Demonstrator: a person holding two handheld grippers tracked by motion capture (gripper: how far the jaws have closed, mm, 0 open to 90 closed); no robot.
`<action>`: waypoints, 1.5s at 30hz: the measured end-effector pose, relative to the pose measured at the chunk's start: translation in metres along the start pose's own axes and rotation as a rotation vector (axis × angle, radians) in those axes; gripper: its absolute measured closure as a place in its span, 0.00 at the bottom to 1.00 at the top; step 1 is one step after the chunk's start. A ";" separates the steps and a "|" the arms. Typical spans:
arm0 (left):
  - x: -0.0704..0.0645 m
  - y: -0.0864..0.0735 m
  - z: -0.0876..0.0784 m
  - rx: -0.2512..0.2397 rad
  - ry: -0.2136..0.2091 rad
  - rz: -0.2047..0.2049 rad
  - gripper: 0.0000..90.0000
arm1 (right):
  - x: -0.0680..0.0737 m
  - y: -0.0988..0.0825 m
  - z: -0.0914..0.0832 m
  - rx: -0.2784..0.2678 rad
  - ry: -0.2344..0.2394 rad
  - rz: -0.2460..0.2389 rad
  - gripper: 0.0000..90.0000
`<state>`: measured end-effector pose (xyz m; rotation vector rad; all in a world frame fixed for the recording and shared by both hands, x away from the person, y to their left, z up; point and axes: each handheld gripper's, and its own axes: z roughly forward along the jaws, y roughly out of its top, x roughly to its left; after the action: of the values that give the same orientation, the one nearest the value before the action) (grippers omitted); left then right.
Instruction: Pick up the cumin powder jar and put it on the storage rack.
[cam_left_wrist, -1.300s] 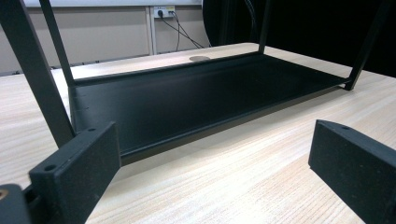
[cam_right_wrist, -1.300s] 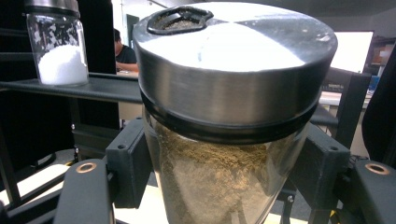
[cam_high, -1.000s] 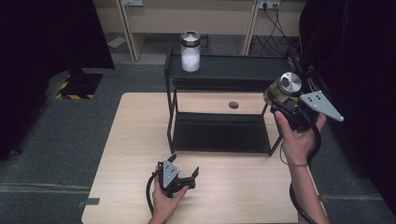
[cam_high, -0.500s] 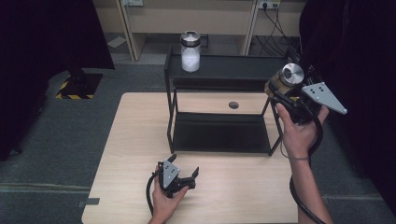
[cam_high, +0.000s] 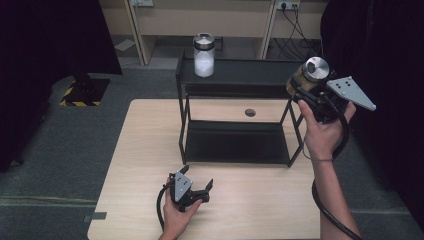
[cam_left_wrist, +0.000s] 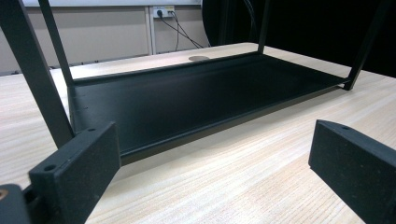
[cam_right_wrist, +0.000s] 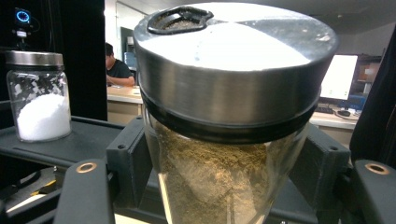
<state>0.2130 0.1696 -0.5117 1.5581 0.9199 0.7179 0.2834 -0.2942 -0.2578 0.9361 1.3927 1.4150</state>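
Rack (cam_high: 235, 75): black two-shelf frame at the surface's (cam_high: 150, 150) far edge; white-powder jar (cam_high: 203, 56) on its top shelf, left end.
Spice jar (cam_high: 311, 75): glass, metal lid, brown powder; we judge it moderately heavy, slick, breakable; we hold mid-body, above the rack's right end.
Right gripper (cam_right_wrist: 224, 163): fingers (cam_right_wrist: 126, 158) clamped on the glass.
Left gripper (cam_high: 197, 186): fingers wide apart, empty, near edge.

Glass spice jar (cam_right_wrist: 224, 186) with brushed-metal lid, matt black metal rack (cam_high: 235, 80), pale wood-grain table (cam_high: 260, 200)
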 end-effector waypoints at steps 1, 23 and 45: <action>0.000 0.000 0.000 0.000 0.000 0.000 0.02 | 0.000 0.000 0.000 0.000 0.000 0.000 0.35; 0.000 0.000 0.000 0.000 -0.003 0.002 0.02 | -0.010 0.027 0.044 0.084 -0.061 -0.023 0.35; 0.000 0.001 0.001 0.004 -0.005 0.005 0.01 | -0.015 0.033 0.078 0.195 -0.117 -0.012 0.35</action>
<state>0.2139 0.1695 -0.5111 1.5661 0.9143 0.7159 0.3592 -0.2829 -0.2175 1.1151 1.4636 1.2112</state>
